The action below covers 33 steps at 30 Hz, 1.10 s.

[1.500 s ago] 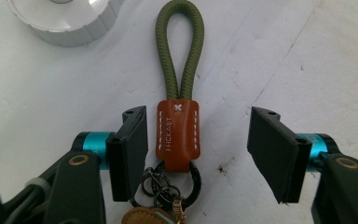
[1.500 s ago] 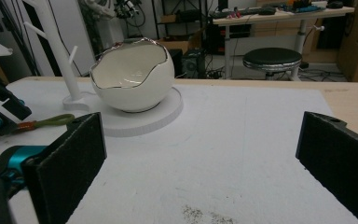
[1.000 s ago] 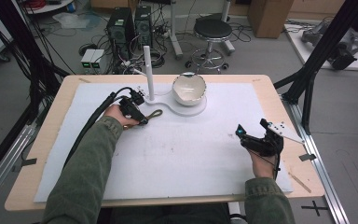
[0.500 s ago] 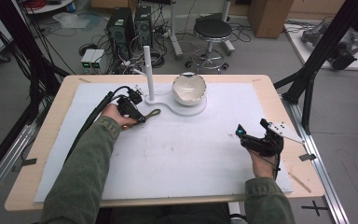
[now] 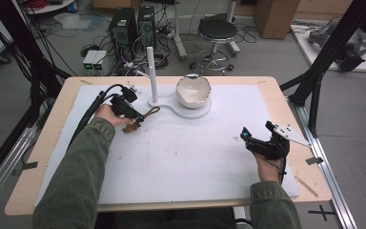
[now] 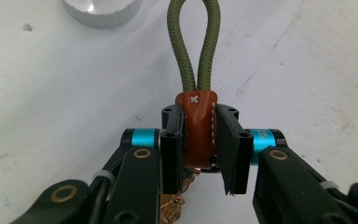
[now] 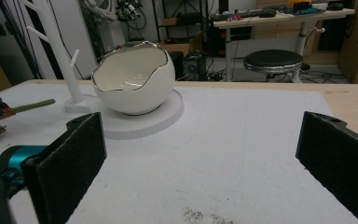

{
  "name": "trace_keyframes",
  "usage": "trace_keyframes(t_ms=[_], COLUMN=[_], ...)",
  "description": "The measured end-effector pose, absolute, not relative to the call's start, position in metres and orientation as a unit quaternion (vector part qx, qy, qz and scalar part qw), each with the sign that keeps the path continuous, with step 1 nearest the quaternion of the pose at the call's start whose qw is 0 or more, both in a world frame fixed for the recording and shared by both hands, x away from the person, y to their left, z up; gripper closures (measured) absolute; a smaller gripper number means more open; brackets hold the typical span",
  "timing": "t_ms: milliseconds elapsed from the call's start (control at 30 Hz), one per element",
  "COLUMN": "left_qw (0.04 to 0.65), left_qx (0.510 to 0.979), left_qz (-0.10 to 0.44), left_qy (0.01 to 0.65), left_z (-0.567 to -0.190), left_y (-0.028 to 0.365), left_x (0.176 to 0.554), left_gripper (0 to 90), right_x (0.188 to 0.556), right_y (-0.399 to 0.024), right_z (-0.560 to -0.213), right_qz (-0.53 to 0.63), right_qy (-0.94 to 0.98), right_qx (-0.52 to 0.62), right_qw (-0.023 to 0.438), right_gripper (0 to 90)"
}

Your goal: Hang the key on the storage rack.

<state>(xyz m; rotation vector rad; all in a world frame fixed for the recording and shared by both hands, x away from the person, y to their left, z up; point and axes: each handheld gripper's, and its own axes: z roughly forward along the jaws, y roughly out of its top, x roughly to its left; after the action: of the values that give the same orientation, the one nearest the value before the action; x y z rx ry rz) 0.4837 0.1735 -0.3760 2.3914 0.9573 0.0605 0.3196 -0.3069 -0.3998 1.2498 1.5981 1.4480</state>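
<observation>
The left gripper [image 6: 199, 140] has its jaws clamped on the brown leather tab of a keychain [image 6: 196, 126], whose green cord loop [image 6: 194, 44] runs out ahead of the jaws over the bench [image 5: 195, 162]. So the pick-up looks done. Probably the loop is meant for the white peg stand [image 5: 150, 71] just beyond, which is not yet reached; the right gripper [image 7: 200, 158] rests well apart, jaws wide and empty.
</observation>
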Motion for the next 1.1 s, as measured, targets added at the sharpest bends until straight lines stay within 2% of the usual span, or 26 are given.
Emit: trace_keyframes(t_ms=[1100], left_qw=[0.375], left_qx=[0.815], left_qz=[0.089], left_qy=[0.433], left_z=[-0.323], left_y=[0.232], left_x=[0.478], left_gripper=[72.4], right_x=[0.318], right_y=[-0.308], right_z=[-0.399], right_qz=[0.563], right_qy=[0.602], right_qx=[0.471], right_qw=[0.315], right_gripper=[0.6])
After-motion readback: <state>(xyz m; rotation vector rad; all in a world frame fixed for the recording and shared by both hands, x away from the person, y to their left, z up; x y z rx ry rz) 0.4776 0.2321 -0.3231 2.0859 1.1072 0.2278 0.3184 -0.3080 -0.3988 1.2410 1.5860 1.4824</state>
